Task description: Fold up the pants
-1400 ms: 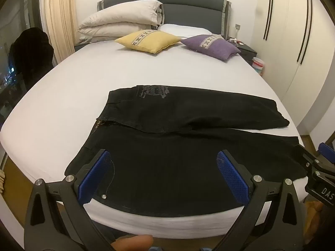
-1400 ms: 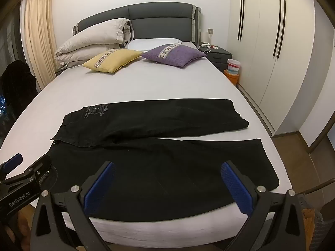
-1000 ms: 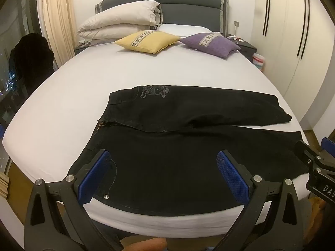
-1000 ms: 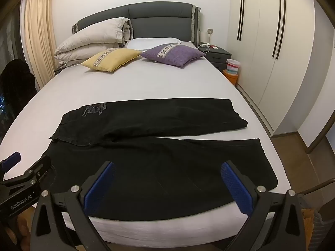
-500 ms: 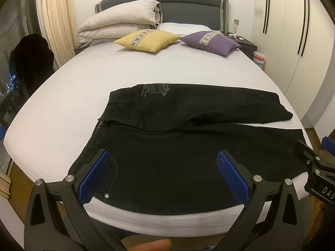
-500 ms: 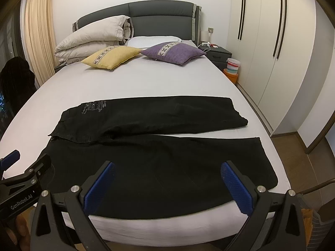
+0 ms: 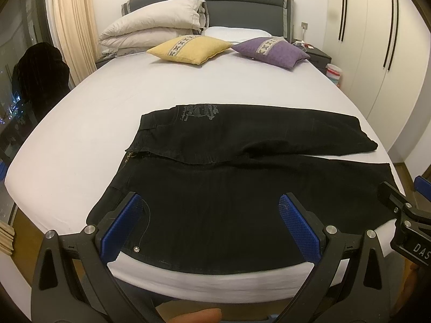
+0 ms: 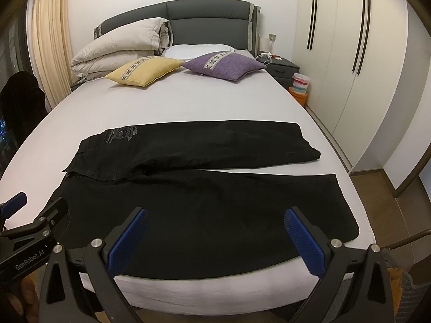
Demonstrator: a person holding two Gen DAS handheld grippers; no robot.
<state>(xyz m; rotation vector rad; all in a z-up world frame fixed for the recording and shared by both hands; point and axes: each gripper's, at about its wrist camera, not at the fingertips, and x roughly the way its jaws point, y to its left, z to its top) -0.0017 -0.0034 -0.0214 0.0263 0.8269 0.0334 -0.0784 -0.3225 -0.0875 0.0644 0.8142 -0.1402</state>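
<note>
Black denim pants [image 7: 242,188] are spread flat on the white bed [image 7: 107,102]; folding is not begun. Left gripper [image 7: 207,226] and right gripper [image 8: 212,239] are held spread, empty; the near edge needs pinching.

White bed [image 7: 113,102]: black pants [image 7: 242,188], two cushions [image 7: 190,48], duvet [image 7: 153,28].

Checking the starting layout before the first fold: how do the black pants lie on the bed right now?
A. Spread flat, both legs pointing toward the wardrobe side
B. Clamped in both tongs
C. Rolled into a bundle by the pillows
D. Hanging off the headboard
A: the black pants lie flat on the bed, legs side by side toward the wardrobe; both tongs are open and hold nothing.
</note>
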